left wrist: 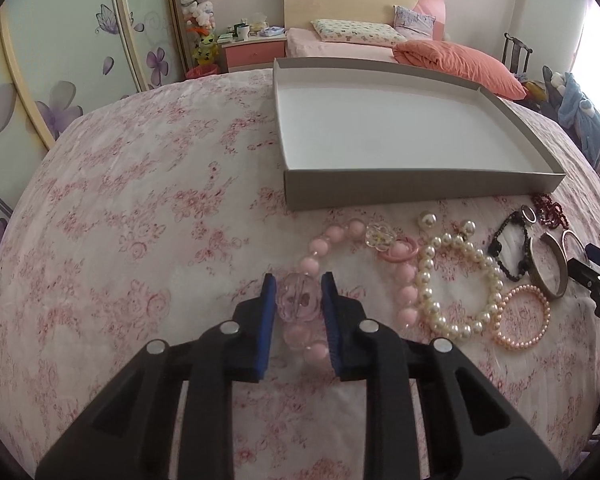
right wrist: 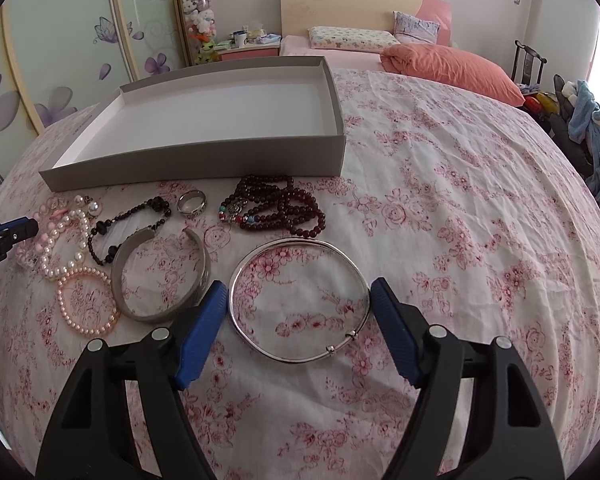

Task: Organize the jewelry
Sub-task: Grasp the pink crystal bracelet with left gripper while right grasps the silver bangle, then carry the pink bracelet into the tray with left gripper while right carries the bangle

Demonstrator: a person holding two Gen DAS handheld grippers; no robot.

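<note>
An empty grey box (left wrist: 420,190) (right wrist: 204,160) sits on the floral cloth. Jewelry lies in front of it. My left gripper (left wrist: 299,286) straddles the clear pink bead of the pink bead necklace (left wrist: 300,304), pads close against it. White pearl bracelet (left wrist: 456,280) (right wrist: 60,248), small pink pearl bracelet (left wrist: 522,316) (right wrist: 86,300), black bead bracelet (left wrist: 508,248) (right wrist: 128,224), grey cuff (left wrist: 548,268) (right wrist: 160,280), ring (right wrist: 191,202) and dark red beads (right wrist: 276,204) lie alongside. My right gripper (right wrist: 298,292) is open around a thin silver bangle (right wrist: 300,300).
The table is covered with a pink floral cloth (right wrist: 460,220). Behind it are a bed with an orange duvet (right wrist: 452,68), a nightstand (left wrist: 252,50) and a wardrobe (left wrist: 60,60). A chair with clothes (right wrist: 580,120) stands at the right.
</note>
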